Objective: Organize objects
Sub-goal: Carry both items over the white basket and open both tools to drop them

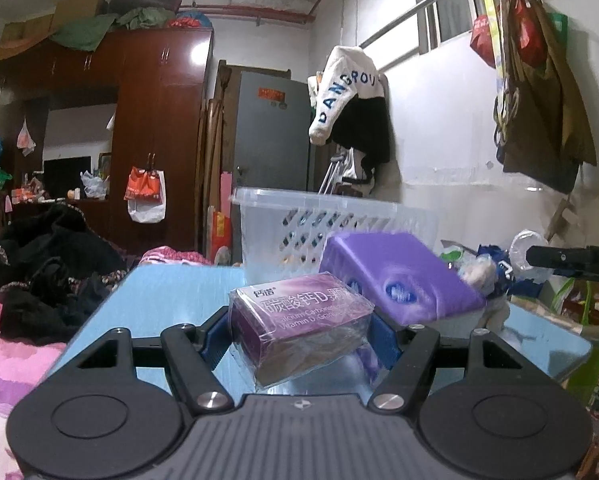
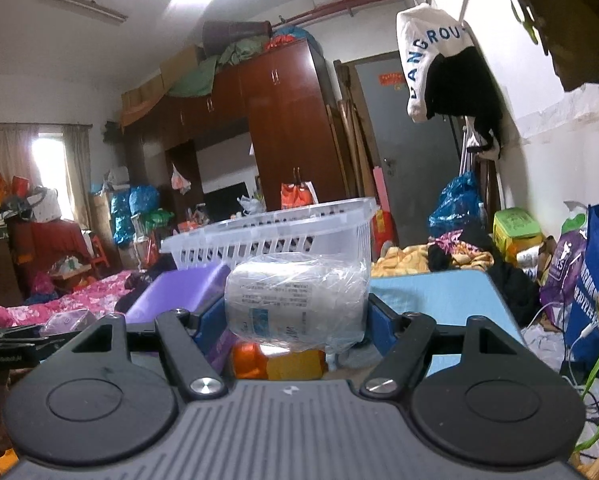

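My left gripper is shut on a purple medicine box wrapped in clear film, held tilted above the blue table. Behind it lies a larger purple pack, and behind that stands a clear plastic basket. My right gripper is shut on a white bottle wrapped in clear plastic, held in front of the basket. The purple pack lies to its left. An orange and yellow object sits under the bottle. The right gripper's tip shows at the right edge of the left wrist view.
A bed with pink bedding and dark clothes lies left of the table. Bags and clutter crowd the floor at the right. A wardrobe and a grey door stand behind. Clothes hang on the wall.
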### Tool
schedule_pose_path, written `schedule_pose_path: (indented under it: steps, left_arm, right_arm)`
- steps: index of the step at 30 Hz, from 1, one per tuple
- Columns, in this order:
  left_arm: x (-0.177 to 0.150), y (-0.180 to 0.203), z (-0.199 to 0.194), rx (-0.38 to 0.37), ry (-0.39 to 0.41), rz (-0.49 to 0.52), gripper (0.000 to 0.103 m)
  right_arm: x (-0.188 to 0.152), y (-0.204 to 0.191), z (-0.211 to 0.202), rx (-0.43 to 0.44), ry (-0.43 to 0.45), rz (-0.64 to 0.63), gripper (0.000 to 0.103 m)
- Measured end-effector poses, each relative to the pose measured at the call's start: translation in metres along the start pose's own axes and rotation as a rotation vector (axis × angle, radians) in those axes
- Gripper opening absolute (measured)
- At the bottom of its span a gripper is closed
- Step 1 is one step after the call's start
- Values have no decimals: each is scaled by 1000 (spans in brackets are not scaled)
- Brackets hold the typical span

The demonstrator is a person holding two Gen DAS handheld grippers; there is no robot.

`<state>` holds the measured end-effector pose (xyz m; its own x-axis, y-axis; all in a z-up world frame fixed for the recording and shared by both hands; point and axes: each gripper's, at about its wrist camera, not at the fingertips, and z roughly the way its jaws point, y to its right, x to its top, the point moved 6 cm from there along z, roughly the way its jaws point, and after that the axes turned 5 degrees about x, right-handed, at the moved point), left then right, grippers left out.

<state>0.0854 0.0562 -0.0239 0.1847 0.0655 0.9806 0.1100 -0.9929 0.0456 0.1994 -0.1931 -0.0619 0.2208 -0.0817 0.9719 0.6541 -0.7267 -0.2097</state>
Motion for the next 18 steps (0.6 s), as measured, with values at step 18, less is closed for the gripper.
schedule_pose_path:
  steps: [18]
  left_arm:
    - [139, 19, 157, -36, -170, 8, 74]
  right_arm:
    - [76, 2, 133, -44, -152, -87, 74]
